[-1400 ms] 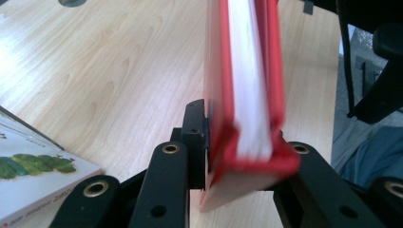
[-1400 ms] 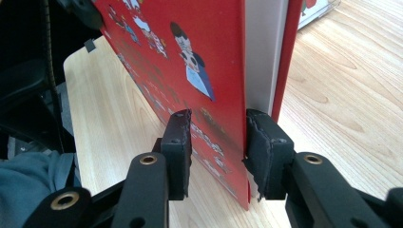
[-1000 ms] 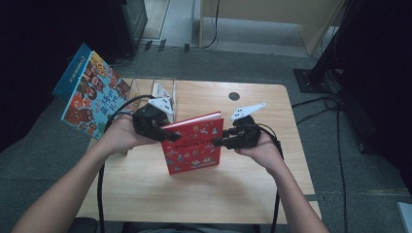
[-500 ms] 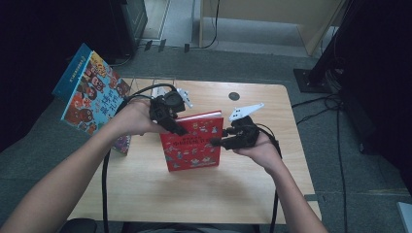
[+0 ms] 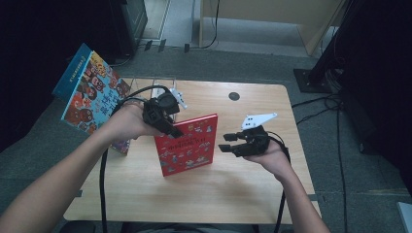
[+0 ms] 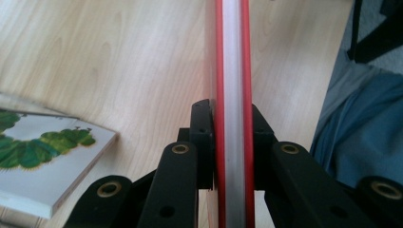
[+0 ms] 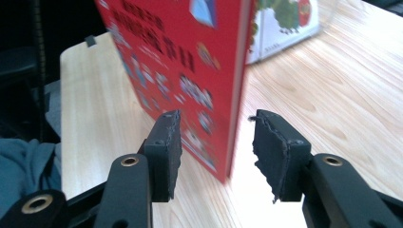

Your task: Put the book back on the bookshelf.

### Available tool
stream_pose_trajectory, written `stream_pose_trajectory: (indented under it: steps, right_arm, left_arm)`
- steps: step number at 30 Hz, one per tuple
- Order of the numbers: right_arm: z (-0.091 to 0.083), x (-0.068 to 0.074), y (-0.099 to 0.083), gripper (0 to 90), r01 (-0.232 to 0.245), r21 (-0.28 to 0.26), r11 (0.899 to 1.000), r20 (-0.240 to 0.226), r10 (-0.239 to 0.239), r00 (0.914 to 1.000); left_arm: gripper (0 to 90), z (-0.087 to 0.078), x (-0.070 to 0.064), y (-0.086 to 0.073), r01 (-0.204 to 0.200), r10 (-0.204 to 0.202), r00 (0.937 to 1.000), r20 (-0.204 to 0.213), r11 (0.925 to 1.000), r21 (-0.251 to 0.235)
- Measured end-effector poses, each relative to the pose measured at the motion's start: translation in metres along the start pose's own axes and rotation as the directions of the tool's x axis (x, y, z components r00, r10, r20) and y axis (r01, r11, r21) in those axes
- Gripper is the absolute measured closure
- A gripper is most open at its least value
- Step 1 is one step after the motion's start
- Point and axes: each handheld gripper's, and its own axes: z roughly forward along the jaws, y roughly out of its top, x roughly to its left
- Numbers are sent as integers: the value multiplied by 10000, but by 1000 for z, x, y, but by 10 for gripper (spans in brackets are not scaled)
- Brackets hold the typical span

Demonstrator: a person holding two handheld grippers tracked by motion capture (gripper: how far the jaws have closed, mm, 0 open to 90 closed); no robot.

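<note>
one gripper now carries the red book [image 5: 187, 144]: half a second back the right gripper [image 5: 227, 145] was at the book's right edge, and it now sits apart from it, jaws spread. the left gripper [image 5: 174, 130] pinches the book's top left edge, its jaws pressed on both covers in the left gripper view [image 6: 232, 137]. the book stands upright over the table [image 5: 243, 194], so judging by this, the handover to one hand is done and the book can be carried off. left forearm reaches in from the lower left, wrist bent down over the book; right hand [image 5: 272, 155] lies palm up, gripper pointing left at the book.
</note>
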Motion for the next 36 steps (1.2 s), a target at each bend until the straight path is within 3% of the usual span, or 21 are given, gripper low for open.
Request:
stream_pose_trajectory:
  steps: [7, 13, 17, 22, 26, 31, 34, 36]
  right_arm:
    - [11, -7, -17, 507, -142, 338, 9993, 180, 136, 9997]
    - [21, -16, -33, 505, -342, 779, 9964, 533, 300, 9981]
    - [27, -22, -45, 512, -686, 891, 9937, 746, 620, 9953]
    - [35, -30, -59, 529, -701, 663, 9953, 1233, 616, 9905]
    - [41, -36, -65, 529, -1112, 734, 9911, 1702, 975, 9806]
    - [51, -39, -67, 547, -998, 699, 9926, 2374, 806, 9681]
    - [57, -41, -69, 546, -967, 731, 9926, 2622, 744, 9621]
    - [60, -42, -71, 546, -1046, 765, 9916, 2668, 808, 9604]
  left_arm:
    - [795, -13, 1, -12, 792, -795, 9968, -120, 9966, -242]
    - [795, -31, 6, -30, 1656, -1665, 9860, -58, 9830, -793]
    - [795, -40, 8, -43, 1912, -1938, 9809, -163, 9761, -1031]
    - [795, -52, 13, -64, 2535, -2582, 9658, -222, 9591, -1257]
    - [794, -57, 18, -79, 2974, -3022, 9530, -194, 9461, -1284]
    - [795, -63, 25, -98, 3425, -3453, 9385, 46, 9289, -1409]
    - [794, -67, 27, -109, 3714, -3769, 9262, -59, 9151, -1573]
    - [794, -71, 28, -117, 3978, -4067, 9134, -180, 9012, -1720]
